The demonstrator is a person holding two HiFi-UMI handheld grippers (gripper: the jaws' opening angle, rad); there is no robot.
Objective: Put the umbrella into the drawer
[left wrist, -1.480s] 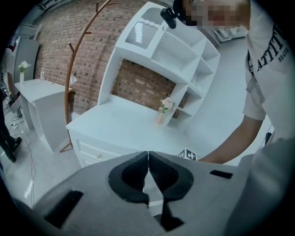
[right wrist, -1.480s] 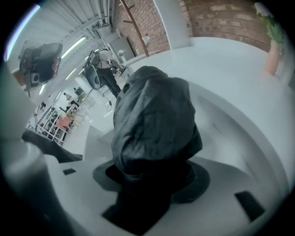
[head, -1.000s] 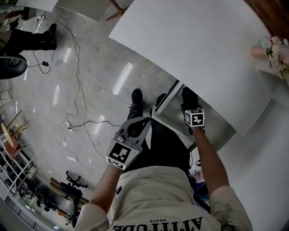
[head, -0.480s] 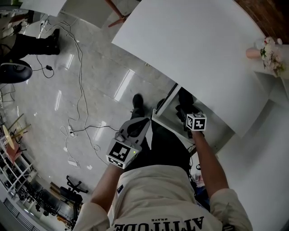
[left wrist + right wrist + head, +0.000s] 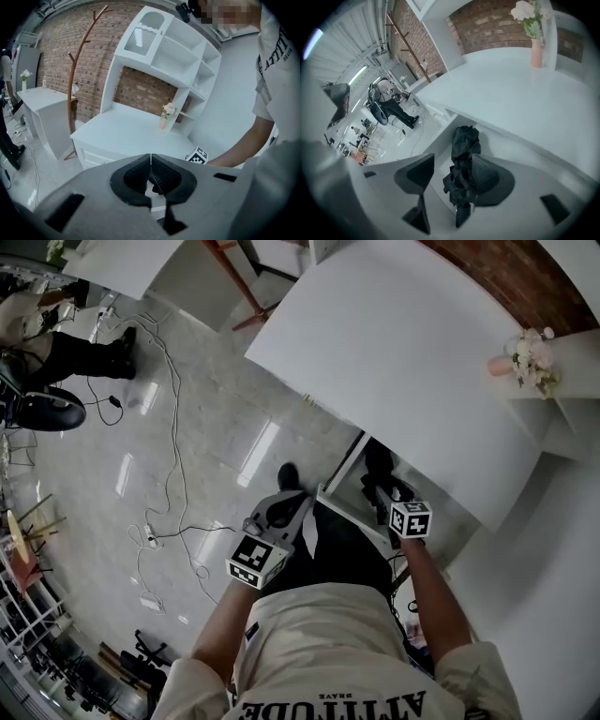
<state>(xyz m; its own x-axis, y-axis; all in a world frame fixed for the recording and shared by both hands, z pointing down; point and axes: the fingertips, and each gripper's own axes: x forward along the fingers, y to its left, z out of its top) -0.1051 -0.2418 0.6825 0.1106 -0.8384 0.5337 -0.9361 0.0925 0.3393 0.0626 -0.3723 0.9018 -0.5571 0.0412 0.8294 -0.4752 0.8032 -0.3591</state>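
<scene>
Under the front edge of the white desk [image 5: 403, 362] the drawer [image 5: 349, 465] stands pulled out. The black folded umbrella [image 5: 463, 140] lies inside it, lengthwise on the drawer floor. At about one o'clock from the person, the right tool [image 5: 452, 164] hangs above it. Its jaws have just been opening and stand wide apart; the umbrella shows in the gap below them, with neither pad pressing on it. From the head view the umbrella is only a dark shape in the drawer, while the right gripper view shows its crumpled fabric.

The left tool [image 5: 150, 159] is held at about eleven o'clock, off to the side of the drawer and over the floor. Its jaws are pressed together tip to tip with nothing between them. Only its own view takes in the shelf unit [image 5: 178, 56] behind the desk and a wooden coat stand [image 5: 77, 70] at nine o'clock. A vase of flowers [image 5: 520, 357] stands at the desk's far end, around two o'clock.
</scene>
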